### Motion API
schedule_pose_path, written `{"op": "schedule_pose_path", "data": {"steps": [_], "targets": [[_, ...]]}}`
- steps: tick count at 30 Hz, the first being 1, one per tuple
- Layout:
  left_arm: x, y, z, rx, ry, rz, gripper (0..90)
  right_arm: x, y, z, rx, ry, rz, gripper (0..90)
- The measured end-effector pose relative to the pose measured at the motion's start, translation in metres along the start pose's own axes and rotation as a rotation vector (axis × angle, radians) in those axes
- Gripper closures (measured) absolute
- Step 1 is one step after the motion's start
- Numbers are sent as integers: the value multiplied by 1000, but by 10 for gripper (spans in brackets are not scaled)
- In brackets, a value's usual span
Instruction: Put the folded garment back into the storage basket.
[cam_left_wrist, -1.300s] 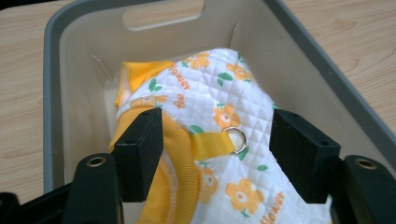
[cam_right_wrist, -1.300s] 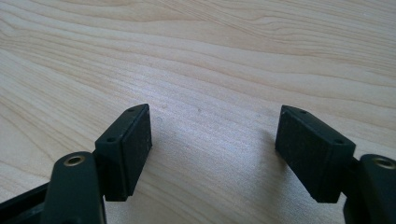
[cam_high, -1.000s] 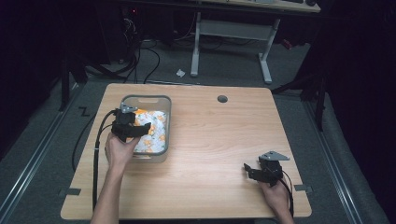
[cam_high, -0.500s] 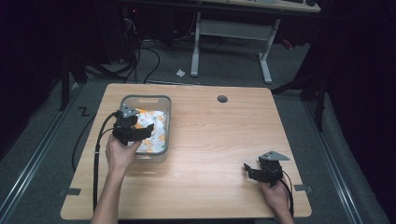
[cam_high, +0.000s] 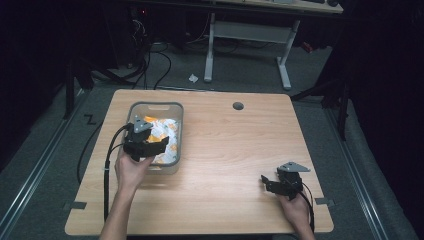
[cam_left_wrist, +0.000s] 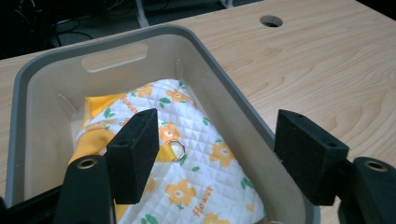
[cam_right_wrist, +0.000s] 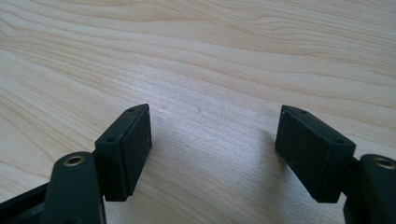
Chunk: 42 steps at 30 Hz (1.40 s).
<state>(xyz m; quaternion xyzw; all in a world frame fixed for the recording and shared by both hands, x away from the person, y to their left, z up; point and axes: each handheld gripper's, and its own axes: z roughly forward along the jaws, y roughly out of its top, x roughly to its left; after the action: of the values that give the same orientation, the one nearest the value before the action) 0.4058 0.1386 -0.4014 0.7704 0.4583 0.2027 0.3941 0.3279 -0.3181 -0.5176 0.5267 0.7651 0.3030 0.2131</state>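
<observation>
Left gripper (cam_left_wrist: 215, 158) hangs released above quilted flower-print cloth (cam_left_wrist: 196, 158) in a smooth rounded grey bin (cam_left_wrist: 224, 79).

Your high view is dim and soft: the desk (cam_high: 225, 150) is lit from above while the room around it sinks into black. Your two claw views are brighter and sharper. The right one shows pale glare on the wood and soft shadows beside the jaws.
</observation>
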Motion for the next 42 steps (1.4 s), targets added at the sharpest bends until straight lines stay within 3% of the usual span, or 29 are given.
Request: {"op": "schedule_pose_path", "data": {"steps": [24, 31, 34, 42], "targets": [[-18, -4, -8, 1, -61, 18, 312, 0, 0, 0, 0, 0, 0, 271], [-24, -5, -10, -13, -79, 18, 311, 0, 0, 0, 0, 0, 0, 271], [-26, -7, -14, -46, -88, 14, 321, 0, 0, 0, 0, 0, 0, 272], [-33, -9, -15, -52, -106, 19, 321, 0, 0, 0, 0, -1, 0, 271]]}}
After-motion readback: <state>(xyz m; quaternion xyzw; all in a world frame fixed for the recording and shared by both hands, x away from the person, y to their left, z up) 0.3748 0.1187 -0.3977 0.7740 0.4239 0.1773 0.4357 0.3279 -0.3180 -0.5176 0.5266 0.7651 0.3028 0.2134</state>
